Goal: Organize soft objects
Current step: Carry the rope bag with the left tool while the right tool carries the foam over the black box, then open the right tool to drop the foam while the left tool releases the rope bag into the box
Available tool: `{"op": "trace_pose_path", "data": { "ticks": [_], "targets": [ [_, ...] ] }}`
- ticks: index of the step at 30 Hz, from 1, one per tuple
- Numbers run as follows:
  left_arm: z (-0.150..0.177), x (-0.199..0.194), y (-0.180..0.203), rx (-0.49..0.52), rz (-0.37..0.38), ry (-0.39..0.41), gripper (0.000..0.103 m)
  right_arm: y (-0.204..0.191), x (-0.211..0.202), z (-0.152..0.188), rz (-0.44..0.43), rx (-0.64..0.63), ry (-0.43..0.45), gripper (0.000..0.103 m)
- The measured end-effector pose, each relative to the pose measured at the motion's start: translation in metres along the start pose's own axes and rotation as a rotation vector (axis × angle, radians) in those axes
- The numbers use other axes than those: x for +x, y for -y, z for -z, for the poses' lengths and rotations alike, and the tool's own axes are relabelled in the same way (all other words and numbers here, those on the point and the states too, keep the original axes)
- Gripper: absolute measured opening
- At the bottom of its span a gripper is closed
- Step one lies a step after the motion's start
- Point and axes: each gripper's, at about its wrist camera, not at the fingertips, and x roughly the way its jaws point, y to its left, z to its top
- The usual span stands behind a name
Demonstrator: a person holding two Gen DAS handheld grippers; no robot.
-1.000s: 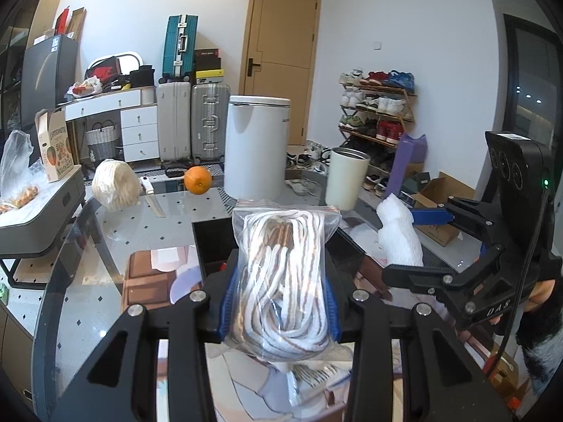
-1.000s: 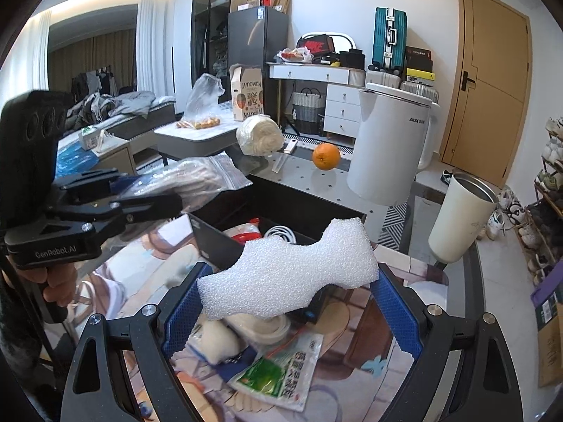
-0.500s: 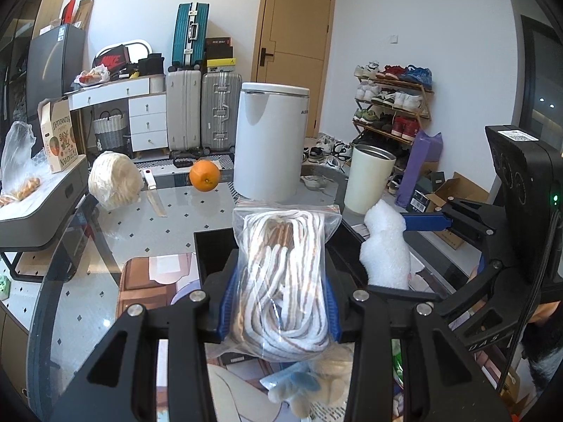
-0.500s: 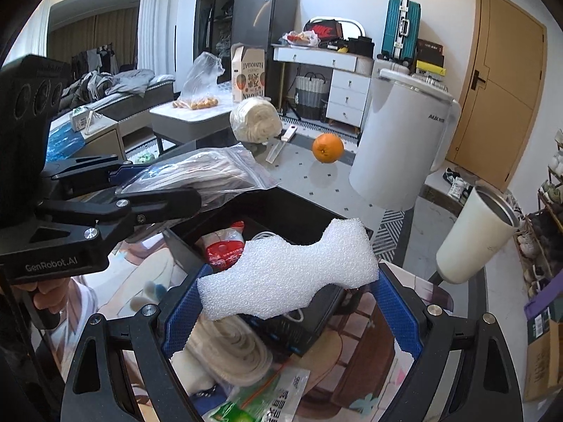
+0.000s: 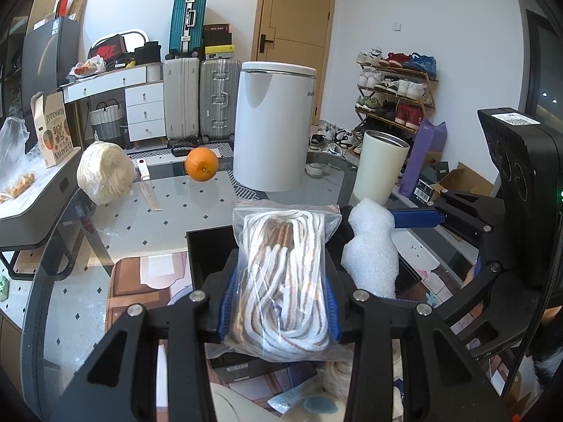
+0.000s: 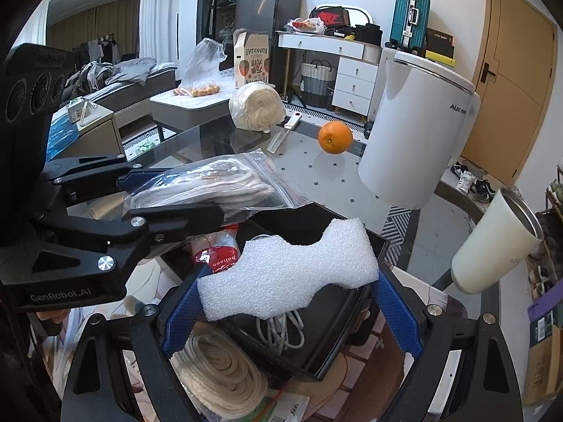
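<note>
My left gripper (image 5: 279,302) is shut on a clear zip bag of striped rope (image 5: 285,274), holding it above the near edge of a black box (image 5: 207,246). In the right wrist view the same bag (image 6: 207,186) hangs over the box's left side. My right gripper (image 6: 288,299) is shut on a white foam piece (image 6: 292,274) held flat across its blue pads, above the black box (image 6: 330,320). Inside the box lie a red balloon packet (image 6: 216,253) and a white cable (image 6: 281,330). The foam (image 5: 369,246) also shows beside the rope bag.
On the glass table stand a white bin (image 5: 274,126), a cream tumbler (image 5: 380,168), an orange (image 5: 201,163), a ball of cream yarn (image 5: 103,172) and a knife (image 5: 147,190). A coil of cream rope (image 6: 218,369) and packets lie on the mat near the box.
Both grippers have moved forward and slightly down over the black box, carrying the rope bag and foam. The box's inside now shows beneath the foam. Grips unchanged.
</note>
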Motion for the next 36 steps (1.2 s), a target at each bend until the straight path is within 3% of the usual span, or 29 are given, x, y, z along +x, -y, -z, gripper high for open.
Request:
{"op": "trace_pose_path", "data": {
  "ticks": [15, 21, 29, 32, 34, 36],
  "targets": [
    [0.001, 0.025, -0.002, 0.026, -0.008, -0.06, 0.039, 0.001, 0.021, -0.006, 0.001, -0.032, -0.051, 0.092],
    [0.002, 0.027, -0.006, 0.03, -0.007, -0.069, 0.043, 0.001, 0.026, -0.01, -0.002, -0.066, -0.065, 0.1],
    [0.003, 0.024, -0.011, -0.005, -0.005, -0.084, 0.069, 0.005, 0.019, -0.008, 0.003, -0.08, -0.063, 0.101],
    [0.004, 0.013, -0.008, -0.001, -0.009, -0.058, 0.08, 0.006, 0.012, -0.005, 0.001, -0.07, -0.053, 0.102],
    [0.004, 0.004, -0.011, -0.006, -0.036, -0.025, 0.098, 0.007, 0.007, -0.003, 0.003, -0.061, -0.042, 0.102],
    [0.005, -0.001, -0.015, -0.009, -0.061, 0.0, 0.101, 0.01, 0.002, -0.001, 0.007, -0.051, -0.03, 0.102]
  ]
}}
